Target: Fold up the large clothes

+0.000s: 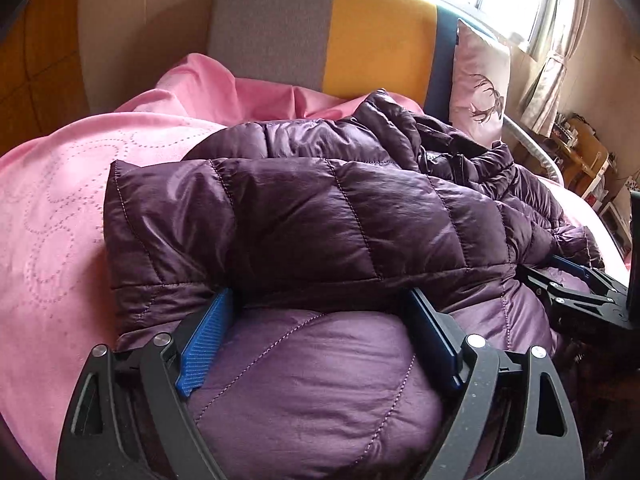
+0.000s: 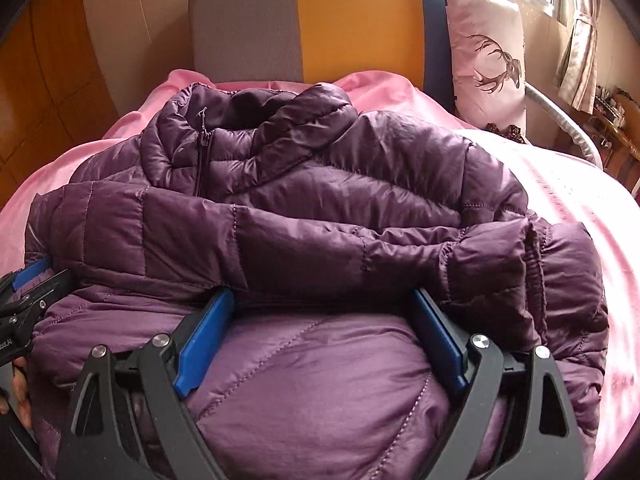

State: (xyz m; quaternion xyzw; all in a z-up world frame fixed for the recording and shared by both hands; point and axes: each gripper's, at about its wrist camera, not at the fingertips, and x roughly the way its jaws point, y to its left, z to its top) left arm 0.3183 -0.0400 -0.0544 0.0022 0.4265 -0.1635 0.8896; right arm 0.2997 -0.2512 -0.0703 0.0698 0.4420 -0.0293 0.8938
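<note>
Close in front of the left gripper (image 1: 320, 336), a puffy purple jacket (image 1: 320, 220) is seen lying on a pink blanket (image 1: 52, 200). The blue pads (image 1: 204, 344) are wide apart. A fat bulge of the jacket sits between them, but it is not squeezed. The right gripper (image 2: 324, 336) is the same: its jaws are spread wide, with a soft lump of jacket in the gap and nothing clamped.

The jacket is judged to be light, soft and squashy. The shiny cloth looks slippery, so a thin pinch could slide off. A better hold is likely at a stitched edge or a thick fold.

Just past the jaws, a sleeve (image 2: 380, 236) is laid across the body. Farther on, the zip (image 2: 202, 156) and collar are seen. Beyond them stand a striped headboard (image 2: 360, 20) and a deer pillow (image 2: 484, 52).
</note>
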